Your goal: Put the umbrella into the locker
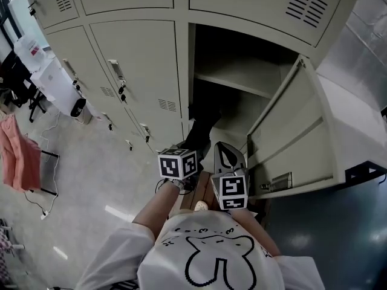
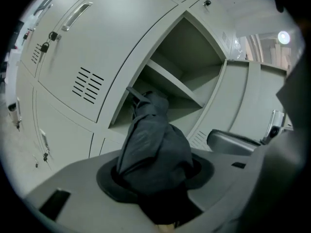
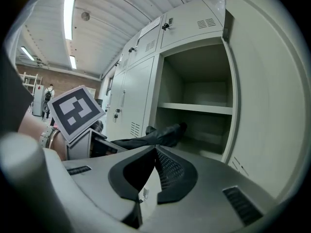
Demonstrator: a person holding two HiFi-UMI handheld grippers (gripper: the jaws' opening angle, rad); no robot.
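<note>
Umbrella (image 2: 151, 140) at the open locker (image 2: 194, 47)
The left gripper (image 2: 156, 174) clamps the dark folded umbrella, tip toward the space under the shelf (image 2: 175, 84).

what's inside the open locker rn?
One shelf; the dark folded umbrella has its far end in the space below it. Nothing shows above the shelf. The floor behind the umbrella is covered.

White short-sleeved T-shirt (image 1: 211, 255) with black cartoon rabbit outline
</note>
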